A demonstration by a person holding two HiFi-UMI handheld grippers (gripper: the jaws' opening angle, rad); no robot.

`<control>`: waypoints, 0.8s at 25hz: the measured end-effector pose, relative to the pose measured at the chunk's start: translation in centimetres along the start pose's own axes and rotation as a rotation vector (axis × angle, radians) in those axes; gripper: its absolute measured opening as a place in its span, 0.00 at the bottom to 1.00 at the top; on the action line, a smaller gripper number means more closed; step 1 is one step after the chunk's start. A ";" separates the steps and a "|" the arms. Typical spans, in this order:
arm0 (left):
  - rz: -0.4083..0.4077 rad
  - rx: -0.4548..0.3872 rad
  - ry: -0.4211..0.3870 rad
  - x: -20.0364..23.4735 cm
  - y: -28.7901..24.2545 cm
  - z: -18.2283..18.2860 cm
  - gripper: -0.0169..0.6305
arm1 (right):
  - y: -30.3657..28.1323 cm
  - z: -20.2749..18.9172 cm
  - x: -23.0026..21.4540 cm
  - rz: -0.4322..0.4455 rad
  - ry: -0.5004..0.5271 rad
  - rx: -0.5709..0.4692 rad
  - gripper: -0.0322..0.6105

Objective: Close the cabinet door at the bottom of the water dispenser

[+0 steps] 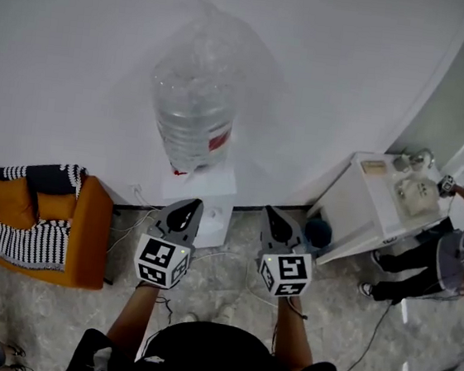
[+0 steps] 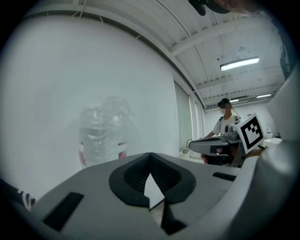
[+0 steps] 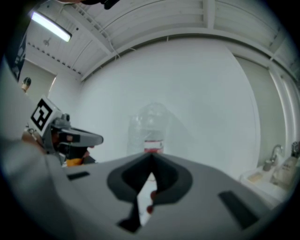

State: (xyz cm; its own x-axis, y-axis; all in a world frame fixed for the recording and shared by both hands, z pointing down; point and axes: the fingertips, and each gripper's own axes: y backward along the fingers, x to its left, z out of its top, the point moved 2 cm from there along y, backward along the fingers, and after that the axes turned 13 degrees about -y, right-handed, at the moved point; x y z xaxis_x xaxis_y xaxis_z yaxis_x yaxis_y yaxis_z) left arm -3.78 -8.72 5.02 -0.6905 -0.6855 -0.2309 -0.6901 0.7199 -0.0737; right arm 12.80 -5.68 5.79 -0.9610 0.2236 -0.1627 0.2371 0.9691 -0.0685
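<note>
The room is being lit brightly and evenly from above: a ceiling light strip (image 2: 239, 63) is being shown glowing at the upper right of the left gripper view, another strip (image 3: 51, 27) at the upper left of the right gripper view. The white wall (image 1: 80, 55) is being washed pale, and the water bottle (image 1: 194, 118) is being smeared by blur, with a faint shadow to its right. Straight lines are being bent towards the edges of both gripper views, their corners are being darkened, and the near right gripper (image 3: 151, 159) is being rendered soft.
</note>
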 end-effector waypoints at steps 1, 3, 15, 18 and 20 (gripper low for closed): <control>0.002 -0.011 -0.005 0.1 0.0 0.5 0.04 | 0.1 0.5 0.1 0.002 0.003 -0.009 0.10; 0.005 -0.032 -0.026 0.5 0.1 1.7 0.04 | 0.1 1.6 0.3 0.007 0.014 -0.027 0.10; 0.040 -0.090 -0.079 0.9 1.7 4.6 0.04 | 0.7 4.4 1.7 0.025 0.039 -0.078 0.10; 0.044 -0.092 -0.080 0.8 2.0 4.5 0.04 | 0.8 4.3 1.9 0.023 0.040 -0.077 0.10; 0.048 -0.092 -0.080 0.8 2.0 4.4 0.04 | 0.9 4.2 1.9 0.020 0.041 -0.075 0.10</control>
State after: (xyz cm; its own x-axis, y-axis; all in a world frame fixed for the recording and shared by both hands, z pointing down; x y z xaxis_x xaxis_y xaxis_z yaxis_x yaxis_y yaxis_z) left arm -4.81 -7.36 0.37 -0.7059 -0.6372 -0.3093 -0.6765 0.7359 0.0280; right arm 11.74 -4.86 1.32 -0.9616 0.2457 -0.1223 0.2466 0.9691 0.0082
